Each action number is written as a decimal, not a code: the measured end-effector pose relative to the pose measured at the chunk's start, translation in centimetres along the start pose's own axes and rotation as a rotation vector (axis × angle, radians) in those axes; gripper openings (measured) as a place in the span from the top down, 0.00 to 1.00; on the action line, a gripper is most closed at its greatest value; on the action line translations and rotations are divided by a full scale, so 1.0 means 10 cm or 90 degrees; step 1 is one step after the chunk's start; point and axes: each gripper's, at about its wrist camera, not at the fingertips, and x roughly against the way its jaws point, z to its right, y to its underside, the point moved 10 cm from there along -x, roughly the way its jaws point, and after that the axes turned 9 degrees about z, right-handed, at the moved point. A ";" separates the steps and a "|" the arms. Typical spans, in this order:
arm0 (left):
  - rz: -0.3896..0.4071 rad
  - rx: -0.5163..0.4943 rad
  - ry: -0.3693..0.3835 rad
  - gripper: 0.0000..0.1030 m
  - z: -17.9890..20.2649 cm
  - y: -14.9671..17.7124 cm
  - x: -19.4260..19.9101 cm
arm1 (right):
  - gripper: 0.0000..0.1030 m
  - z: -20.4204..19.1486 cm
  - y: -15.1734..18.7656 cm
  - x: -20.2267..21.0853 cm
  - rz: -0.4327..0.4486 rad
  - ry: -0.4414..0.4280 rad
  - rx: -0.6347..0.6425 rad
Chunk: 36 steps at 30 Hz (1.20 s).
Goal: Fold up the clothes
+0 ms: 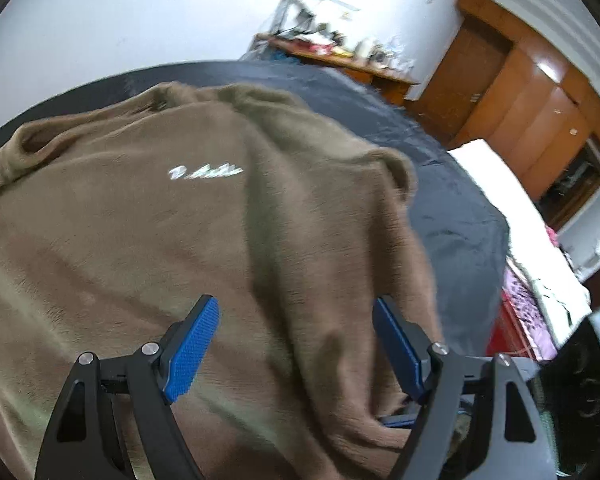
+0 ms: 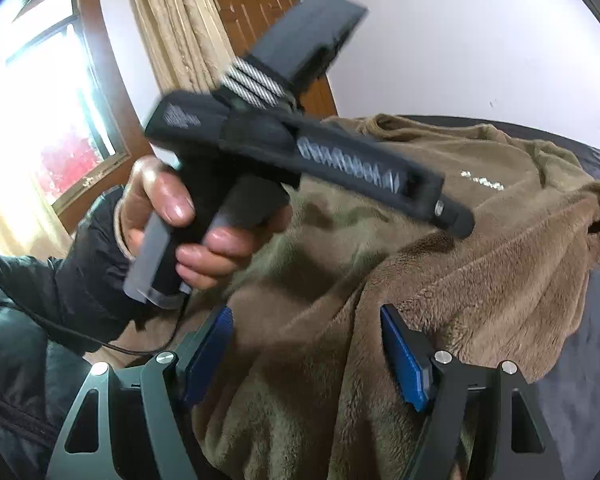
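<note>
1. Your left gripper (image 1: 296,320), seen from its own wrist view, stands with its jaws wide apart above the brown fleece garment (image 1: 140,220). Its blue pads (image 1: 192,348) press on nothing; the fabric shows between them but is not pinched.

2. Your right gripper (image 2: 306,332), seen from its own wrist view, is likewise released. Its two blue pads (image 2: 404,356) stand apart over a raised fold of the same garment (image 2: 460,264), and no cloth is clamped.

3. The garment lies spread and rumpled on the dark blue bed cover (image 1: 452,200). A small white script logo (image 1: 206,172) faces up on its chest area; a cuff-like rolled edge (image 1: 396,168) sits at its right side in the left wrist view.

4. In the right wrist view, your left hand (image 2: 168,216) grips the handle of the left gripper's black body (image 2: 300,148), which crosses the frame above the garment. A dark sleeve (image 2: 80,272) covers the wrist.

5. Background, left wrist view: a cluttered wooden shelf (image 1: 340,60) against the white wall and a wooden wardrobe (image 1: 532,104).

6. Background, right wrist view: a bright window (image 2: 48,100) and a beige curtain (image 2: 176,32).
</note>
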 end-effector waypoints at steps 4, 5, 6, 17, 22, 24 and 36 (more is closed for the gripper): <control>0.006 -0.044 0.003 0.20 0.15 0.01 0.02 | 0.26 0.01 -0.03 0.20 0.010 -0.010 -0.001; 0.003 -0.048 0.002 0.20 0.16 0.03 0.01 | 0.26 0.05 -0.08 0.33 0.020 -0.005 -0.005; -0.001 -0.047 0.003 0.20 0.16 0.05 -0.01 | 0.26 0.10 -0.10 0.44 0.028 0.004 -0.007; -0.022 -0.038 0.016 0.20 0.25 0.22 -0.04 | 0.26 0.67 0.19 0.98 0.010 0.139 -0.108; -0.021 -0.056 0.012 0.20 0.31 0.30 0.08 | 0.26 0.54 0.41 0.63 -0.046 0.106 -0.102; -0.022 -0.060 0.015 0.20 0.33 0.34 0.11 | 0.26 0.44 0.44 0.53 -0.048 0.062 -0.112; -0.041 -0.058 0.085 0.20 0.60 0.48 0.33 | 0.26 0.07 -0.01 0.25 0.060 -0.174 -0.216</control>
